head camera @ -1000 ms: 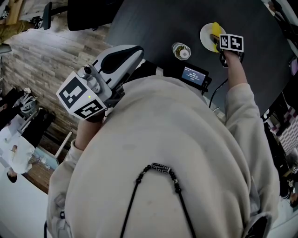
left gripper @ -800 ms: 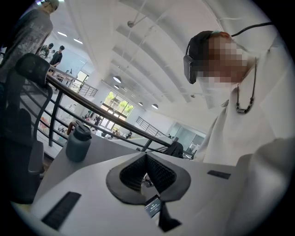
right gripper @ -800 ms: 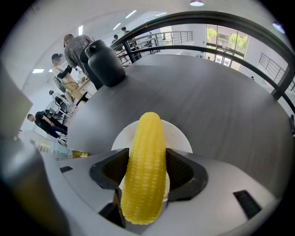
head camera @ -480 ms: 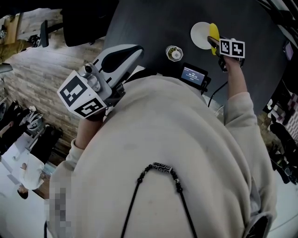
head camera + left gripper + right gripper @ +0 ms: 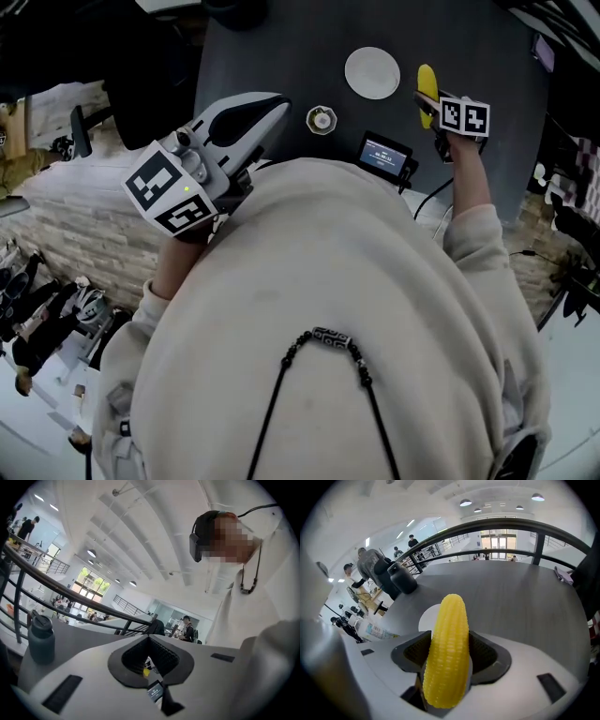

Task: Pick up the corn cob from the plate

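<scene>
Over the dark surface (image 5: pixel 281 47) by a railing (image 5: pixel 511 524), my right hand-held gripper (image 5: pixel 451 639) clamps the corn cob (image 5: pixel 446 667); my left hand-held gripper (image 5: pixel 150 641) is closed, empty.

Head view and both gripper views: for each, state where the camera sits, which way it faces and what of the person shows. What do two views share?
Head view: on the head, facing steeply down; chest, left gripper, right gripper.
Left gripper view: on that gripper, facing across the hall; shut jaws, chest.
Right gripper view: on that gripper, facing down at the table; jaws gripping the corn cob.
Shared: head and right gripper views show corn cob and plate.
</scene>
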Action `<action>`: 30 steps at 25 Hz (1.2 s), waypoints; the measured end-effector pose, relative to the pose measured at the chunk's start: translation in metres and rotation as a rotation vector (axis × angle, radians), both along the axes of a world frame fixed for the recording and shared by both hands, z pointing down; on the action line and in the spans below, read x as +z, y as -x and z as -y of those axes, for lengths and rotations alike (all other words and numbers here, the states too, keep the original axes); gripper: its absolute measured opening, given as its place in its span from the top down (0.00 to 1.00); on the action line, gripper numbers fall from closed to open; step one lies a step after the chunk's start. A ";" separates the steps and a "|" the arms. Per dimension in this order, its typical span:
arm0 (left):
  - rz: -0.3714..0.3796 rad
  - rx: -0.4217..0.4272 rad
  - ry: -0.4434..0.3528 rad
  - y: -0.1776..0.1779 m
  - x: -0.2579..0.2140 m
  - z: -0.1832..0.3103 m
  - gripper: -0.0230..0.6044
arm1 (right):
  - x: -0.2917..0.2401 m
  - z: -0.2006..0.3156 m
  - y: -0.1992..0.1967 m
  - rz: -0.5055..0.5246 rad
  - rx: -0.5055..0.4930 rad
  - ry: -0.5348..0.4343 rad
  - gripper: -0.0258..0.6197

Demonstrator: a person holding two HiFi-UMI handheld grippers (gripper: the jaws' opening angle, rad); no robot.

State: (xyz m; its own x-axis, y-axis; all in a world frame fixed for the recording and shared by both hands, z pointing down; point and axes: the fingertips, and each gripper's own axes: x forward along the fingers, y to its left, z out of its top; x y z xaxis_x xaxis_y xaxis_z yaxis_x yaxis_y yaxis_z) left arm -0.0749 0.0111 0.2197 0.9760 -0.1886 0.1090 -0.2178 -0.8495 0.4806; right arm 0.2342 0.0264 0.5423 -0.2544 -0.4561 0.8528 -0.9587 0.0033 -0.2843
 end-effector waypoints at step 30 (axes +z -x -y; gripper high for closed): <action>-0.116 0.345 -0.088 -0.041 -0.036 -0.009 0.96 | -0.337 -0.047 0.102 0.382 0.048 -0.772 0.55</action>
State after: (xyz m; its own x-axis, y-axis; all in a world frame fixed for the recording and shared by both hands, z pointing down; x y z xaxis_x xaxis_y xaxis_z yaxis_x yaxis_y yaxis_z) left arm -0.0335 0.0201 0.1832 0.9887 0.1495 -0.0080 0.1398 -0.9026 0.4072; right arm 0.1324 0.0738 0.2051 -0.4265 -0.8903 0.1595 -0.8019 0.2906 -0.5221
